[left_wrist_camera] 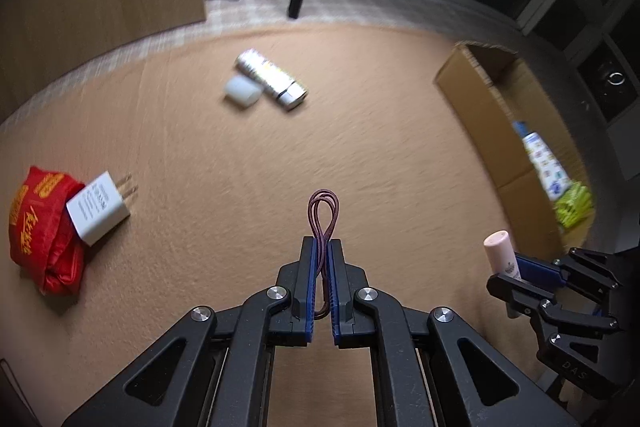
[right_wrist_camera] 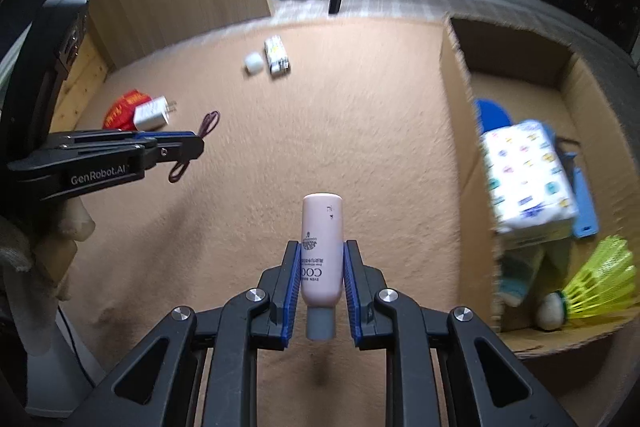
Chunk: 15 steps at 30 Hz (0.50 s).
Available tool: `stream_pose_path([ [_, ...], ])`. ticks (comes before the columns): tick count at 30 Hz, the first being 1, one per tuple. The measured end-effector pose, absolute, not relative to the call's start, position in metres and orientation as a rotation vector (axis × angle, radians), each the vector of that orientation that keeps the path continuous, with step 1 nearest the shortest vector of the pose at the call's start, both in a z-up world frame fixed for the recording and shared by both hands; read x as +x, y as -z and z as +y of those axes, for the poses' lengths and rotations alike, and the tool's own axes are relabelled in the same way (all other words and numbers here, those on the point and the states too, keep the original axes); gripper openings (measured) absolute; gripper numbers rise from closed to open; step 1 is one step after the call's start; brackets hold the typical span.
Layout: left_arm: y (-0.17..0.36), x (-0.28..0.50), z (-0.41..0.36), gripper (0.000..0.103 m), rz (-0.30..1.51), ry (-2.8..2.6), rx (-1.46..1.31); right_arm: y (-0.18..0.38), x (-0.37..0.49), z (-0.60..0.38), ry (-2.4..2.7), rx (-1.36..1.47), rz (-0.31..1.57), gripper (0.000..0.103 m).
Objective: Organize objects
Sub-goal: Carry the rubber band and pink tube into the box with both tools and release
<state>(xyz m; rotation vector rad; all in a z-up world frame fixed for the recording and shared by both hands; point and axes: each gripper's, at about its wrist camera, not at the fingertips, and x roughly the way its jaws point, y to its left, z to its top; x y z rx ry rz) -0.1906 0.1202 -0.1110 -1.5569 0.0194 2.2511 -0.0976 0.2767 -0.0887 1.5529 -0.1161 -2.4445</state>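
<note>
Jaws first: my left gripper (left_wrist_camera: 322,247) is clamped on a thin maroon elastic hair tie (left_wrist_camera: 323,213), its loop poking out past the tips; my right gripper (right_wrist_camera: 322,259) is clamped on a pale pink plastic cosmetic tube (right_wrist_camera: 322,247), cap end toward me.

Both loads hang clear above the tan carpeted worktop (right_wrist_camera: 320,127), so I judge the step as the carry. Next, each needs swinging toward three o'clock, over the near wall of the open brown cardboard box (right_wrist_camera: 460,131), before letting go.

Left behind at nine o'clock: a red crinkled snack packet (left_wrist_camera: 40,227) touching a white wall charger (left_wrist_camera: 100,211). At twelve, a small white case (left_wrist_camera: 242,91) beside a shiny silver cylinder (left_wrist_camera: 272,81).

Between them the worktop lies bare, plenty of room. The box wall stands tall; inside, a patterned tissue pack (right_wrist_camera: 524,171) and yellow-green shuttlecock (right_wrist_camera: 596,287) crowd its near half, the far half open.
</note>
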Motion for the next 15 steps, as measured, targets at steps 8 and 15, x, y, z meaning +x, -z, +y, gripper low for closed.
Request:
stream_pose_path([
  [8,0.076,-0.202,0.165,0.005,0.008,-2.257,-1.455,0.038,-0.103,0.33,2.564,1.458,-0.161,0.019],
  [15,0.053,-0.211,0.224,0.005,0.021,-2.235,-1.383,0.022,-0.118,0.389,2.66,1.439,-0.19,0.019],
])
